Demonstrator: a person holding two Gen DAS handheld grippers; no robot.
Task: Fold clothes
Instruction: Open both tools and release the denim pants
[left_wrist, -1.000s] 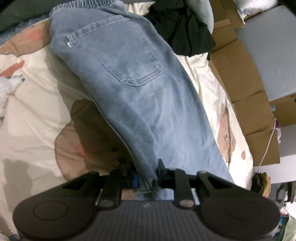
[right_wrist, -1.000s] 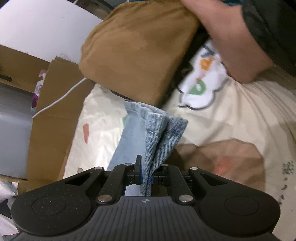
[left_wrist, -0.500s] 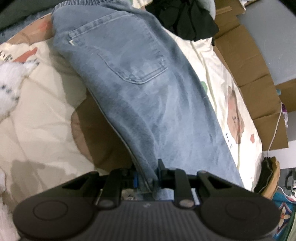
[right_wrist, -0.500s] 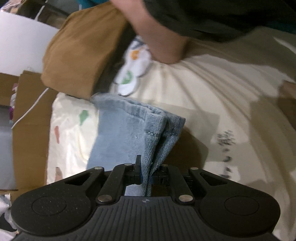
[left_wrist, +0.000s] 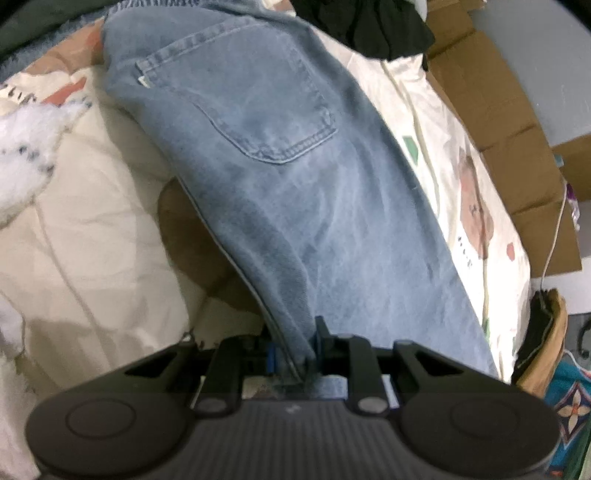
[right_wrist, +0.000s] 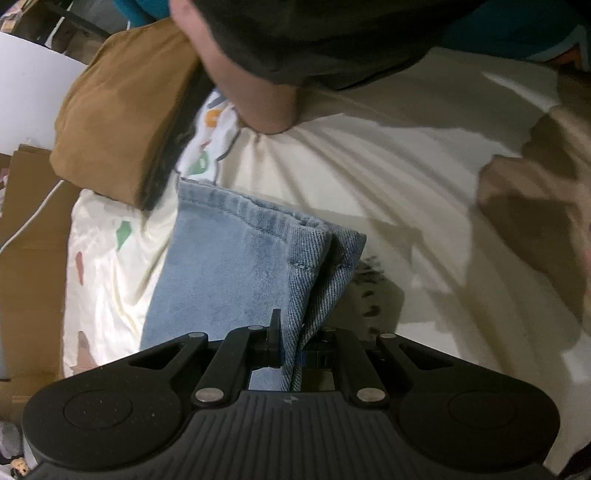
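The pair of faded light-blue denim jeans (left_wrist: 295, 192) is stretched over the bed with the cream cartoon-printed sheet (left_wrist: 81, 236), held at two places: the left gripper (left_wrist: 295, 354) has its jaws clamped on a bunched edge of the leg, with the back pocket and waistband running away ahead of the jaws, and the right gripper (right_wrist: 291, 343) has its jaws clamped on the stacked hem layers (right_wrist: 317, 258), which fan out just ahead of them. The cloth looks lifted at both grips, so this is judged to be a carry or a fold-over of the legs. The main risk is at the right jaws: several thick hem layers sit between them, and an outer layer could slide free under a pull, leaving the legs misaligned. At the left jaws only a narrow gathered ridge is pinched, so the weight of the seat could drag it out. Ahead and left of the right jaws a folded mustard-brown garment (right_wrist: 125, 122) lies near the hem, and a person's bare arm (right_wrist: 251, 96) rests beyond; a swing that way could knock the stack. A crumpled black garment (left_wrist: 365, 26) lies beyond the waistband and could get caught under the fold.
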